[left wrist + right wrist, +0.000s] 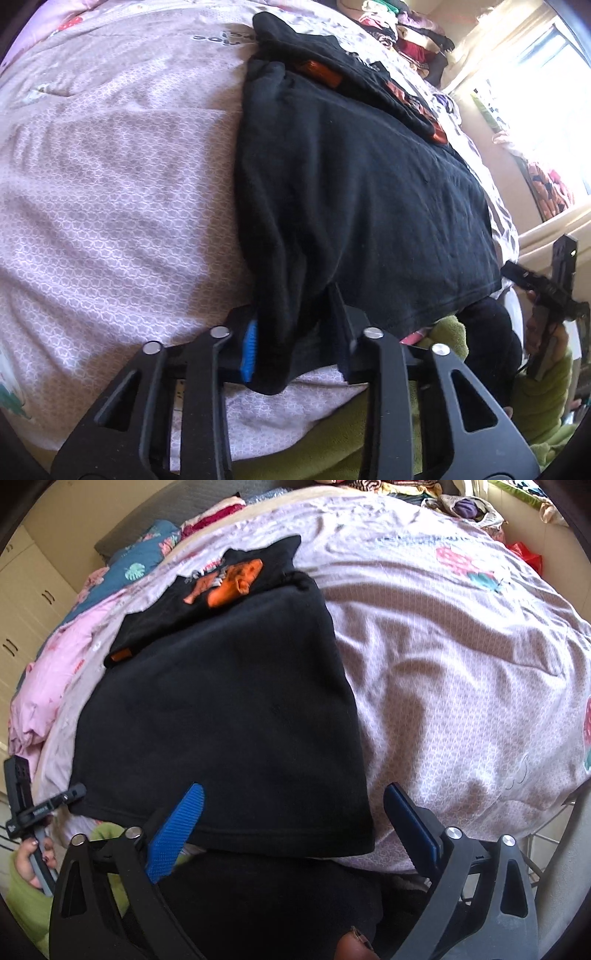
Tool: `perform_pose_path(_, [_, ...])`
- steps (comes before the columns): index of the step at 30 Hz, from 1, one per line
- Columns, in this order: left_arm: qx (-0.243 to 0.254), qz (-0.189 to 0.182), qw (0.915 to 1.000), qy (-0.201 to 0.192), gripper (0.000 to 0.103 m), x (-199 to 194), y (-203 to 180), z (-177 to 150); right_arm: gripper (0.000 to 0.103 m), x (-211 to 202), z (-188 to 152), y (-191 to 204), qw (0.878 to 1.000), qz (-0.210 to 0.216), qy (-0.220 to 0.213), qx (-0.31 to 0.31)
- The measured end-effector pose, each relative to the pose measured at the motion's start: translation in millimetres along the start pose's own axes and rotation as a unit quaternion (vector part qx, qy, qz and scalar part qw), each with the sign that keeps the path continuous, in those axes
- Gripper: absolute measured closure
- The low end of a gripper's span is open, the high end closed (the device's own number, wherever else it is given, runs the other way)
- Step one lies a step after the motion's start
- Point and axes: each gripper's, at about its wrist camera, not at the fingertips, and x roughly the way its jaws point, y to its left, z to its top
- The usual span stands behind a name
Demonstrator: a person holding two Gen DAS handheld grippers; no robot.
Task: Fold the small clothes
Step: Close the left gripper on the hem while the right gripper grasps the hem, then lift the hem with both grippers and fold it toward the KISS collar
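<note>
Two corners are being taken: left gripper (295, 332) is clamped on the black shirt's (362, 206) hem; right gripper (295, 827), agape astride it, must be closed next.

1. The shirt (221, 709) lies spread flat on the bed (461, 672), its hem at the near edge.
2. A heap of clothes (406, 33) sits at the bed's far end.
3. The left gripper (295, 343) pinches the shirt's near corner.
4. The right gripper (295, 823) straddles the opposite near corner, jaws apart from it.
</note>
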Motion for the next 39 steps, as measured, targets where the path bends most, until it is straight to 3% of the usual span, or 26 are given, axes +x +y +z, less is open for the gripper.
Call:
perform_pose_path(1, [-0.001, -0.001, 1.0, 0.0, 0.083, -0.1, 0.7, 0.0, 0.027, 4.2, -1.2, -1.2, 1.0, -0.001, 0.008, -0.001])
perform_pose_path(2, [0.0, -0.002, 1.0, -0.001, 0.085, -0.8, 1.2, 0.0, 0.03, 9.9, -3.2, -2.5, 1.0, -0.005, 0.019, -0.001])
perform_pose_path(5, [0.004, -0.006, 1.0, -0.005, 0.094, -5.1, 0.2, 0.1, 0.053, 12.0, -7.4, 0.5, 0.999, -0.028, 0.015, -0.024])
perform_pose_path(7, [0.009, -0.01, 0.9998, -0.011, 0.097, -10.0, -2.3, 1.0, 0.088, 2.2, -7.6, 5.9, 0.999, -0.015, -0.002, -0.041])
perform_pose_path(8, [0.014, -0.012, 0.9997, -0.017, 0.098, -14.3, -4.2, 2.8, 0.091, -3.9, -7.6, 9.1, 0.999, -0.009, -0.012, -0.052])
perform_pose_path(15, [0.032, -0.03, 0.9976, -0.053, 0.099, -38.1, -17.0, 15.0, 0.093, -26.8, -4.8, 6.7, 0.997, -0.007, -0.058, -0.052])
perform_pose_path(20, [0.028, -0.032, 0.9969, -0.067, 0.099, -48.6, -12.7, 19.1, 0.088, -24.4, -2.7, -10.9, 0.999, -0.004, -0.043, -0.021])
perform_pose_path(23, [0.022, -0.029, 0.9978, -0.055, 0.099, -42.7, -7.3, 18.0, 0.082, -14.4, -5.6, -19.4, 1.0, -0.013, -0.014, -0.003])
perform_pose_path(25, [0.017, -0.029, 0.9985, -0.043, 0.099, -35.5, -4.9, 16.0, 0.07, -8.4, -7.0, -25.8, 1.0, -0.01, -0.001, 0.012])
perform_pose_path(30, [-0.001, -0.03, 0.9995, -0.006, 0.096, -14.5, 3.6, 7.6, 0.065, 3.1, -11.1, -29.9, 1.0, -0.01, 0.017, 0.014])
perform_pose_path(32, [-0.008, -0.035, 0.9994, 0.004, 0.095, -7.9, 5.1, 3.3, 0.068, 6.4, -12.6, -28.6, 1.0, -0.006, 0.019, 0.01])
perform_pose_path(34, [0.0, -0.029, 0.9996, 0.005, 0.095, -6.3, 2.8, 1.4, 0.09, 2.2, -14.1, -21.6, 1.0, -0.001, 0.011, -0.01])
perform_pose_path(39, [0.018, -0.037, 0.9989, -0.021, 0.101, -24.8, -4.9, 11.9, 0.095, -29.7, -8.0, -4.3, 0.998, 0.011, -0.053, -0.041])
